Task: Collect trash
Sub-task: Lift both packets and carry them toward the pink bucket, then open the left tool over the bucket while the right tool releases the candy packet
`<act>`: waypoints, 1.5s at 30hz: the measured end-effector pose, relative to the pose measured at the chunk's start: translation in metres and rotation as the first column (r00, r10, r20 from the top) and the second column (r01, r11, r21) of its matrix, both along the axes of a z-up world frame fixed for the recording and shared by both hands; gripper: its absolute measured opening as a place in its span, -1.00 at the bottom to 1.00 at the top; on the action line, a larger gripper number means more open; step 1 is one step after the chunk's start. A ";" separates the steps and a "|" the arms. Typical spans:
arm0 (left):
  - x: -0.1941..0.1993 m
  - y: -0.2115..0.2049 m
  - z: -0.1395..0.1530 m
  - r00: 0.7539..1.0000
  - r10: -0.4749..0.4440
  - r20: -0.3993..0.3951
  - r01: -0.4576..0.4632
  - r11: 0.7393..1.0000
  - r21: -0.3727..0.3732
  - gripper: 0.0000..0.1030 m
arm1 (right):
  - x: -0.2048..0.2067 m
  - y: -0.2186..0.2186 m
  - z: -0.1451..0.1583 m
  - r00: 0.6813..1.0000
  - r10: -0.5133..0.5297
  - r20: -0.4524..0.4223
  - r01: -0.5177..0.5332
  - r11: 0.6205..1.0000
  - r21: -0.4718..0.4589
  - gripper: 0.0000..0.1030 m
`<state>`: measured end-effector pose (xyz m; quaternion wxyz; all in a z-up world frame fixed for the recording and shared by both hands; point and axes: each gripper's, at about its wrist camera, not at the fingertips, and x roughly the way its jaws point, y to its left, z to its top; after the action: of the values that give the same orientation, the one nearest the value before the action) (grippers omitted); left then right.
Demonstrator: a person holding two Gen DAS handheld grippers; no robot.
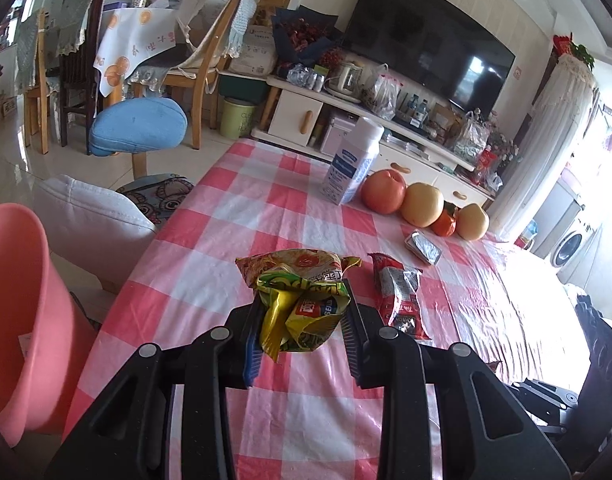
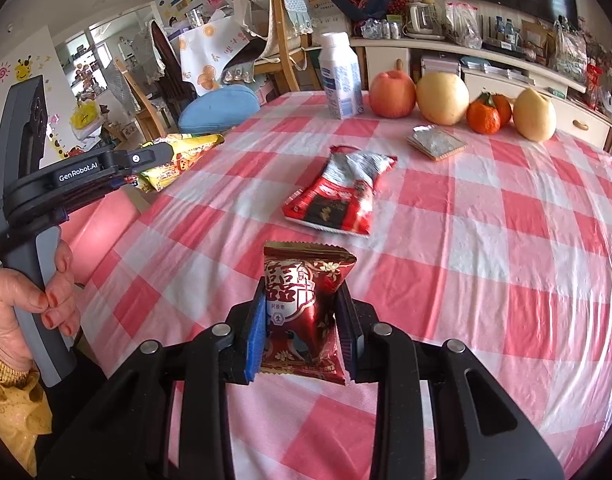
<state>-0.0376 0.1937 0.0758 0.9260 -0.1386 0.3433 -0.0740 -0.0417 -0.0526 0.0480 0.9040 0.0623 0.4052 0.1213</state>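
While both grippers grip wrappers above the checked table, the scene reads so:
left gripper: jaws clamped on a crumpled yellow-green snack wrapper, held off the tablecloth, near the table's left edge.
right gripper: jaws closed partway on a red foil snack packet, packet upright between the pads, above the cloth.
pink bin: beside the table on the left, lower than the tabletop; open mouth faces up; a pale slip on the inner wall, can't tell what else is inside.
left hand: wraps the grey handle of the left gripper, seen at left edge of the right wrist view; yellow sleeve below it.
red and silver wrapper: lies flat on the cloth, mid-table, torn top open, apart from both grippers.
silver foil packet: flat on the cloth, just in front of the fruit.
milk carton: upright at far edge, closed, just beside the apple.
fruit row: apple, pear, tangerines, second pear, side by side, far edge.
table: pink and white check cloth under clear plastic.
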 end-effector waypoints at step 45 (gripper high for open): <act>-0.067 0.244 0.019 0.742 0.670 -0.007 -0.667 0.738 -0.106 -0.33 | 0.086 0.303 0.058 0.880 0.474 0.032 -0.475 0.876 0.082 -0.34</act>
<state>-0.1048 0.4372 0.0945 0.8879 -0.2981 0.2519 0.2435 0.0442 0.2507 0.1065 0.8453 -0.0001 0.3974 0.3570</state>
